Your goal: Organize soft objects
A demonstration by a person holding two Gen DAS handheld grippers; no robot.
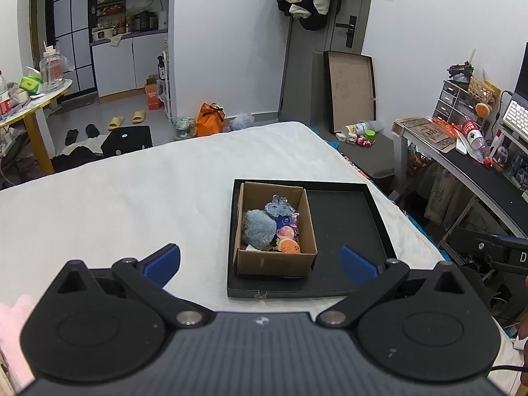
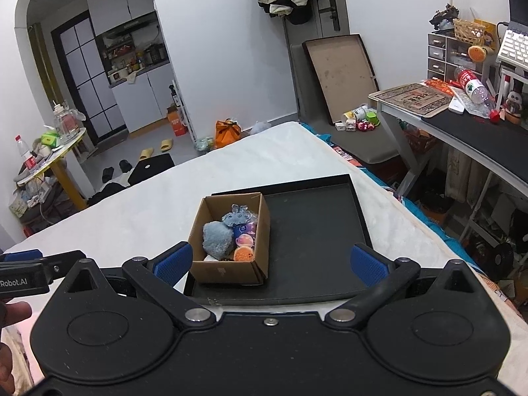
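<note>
Your soft toys (image 1: 270,227) — fuzzy grey-blue ball, blue plush, orange and pink round ones — sit packed in the cardboard box (image 1: 274,260), left side of black tray (image 1: 346,227) on the bed (image 1: 115,198). Your left gripper (image 1: 260,264) and right gripper (image 2: 270,259) both have fingers apart, empty.

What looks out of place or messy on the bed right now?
Nothing stands out. The soft toys all sit inside the cardboard box, which stands upright in the left part of the black tray. Nothing has spilled onto the white bed.
</note>
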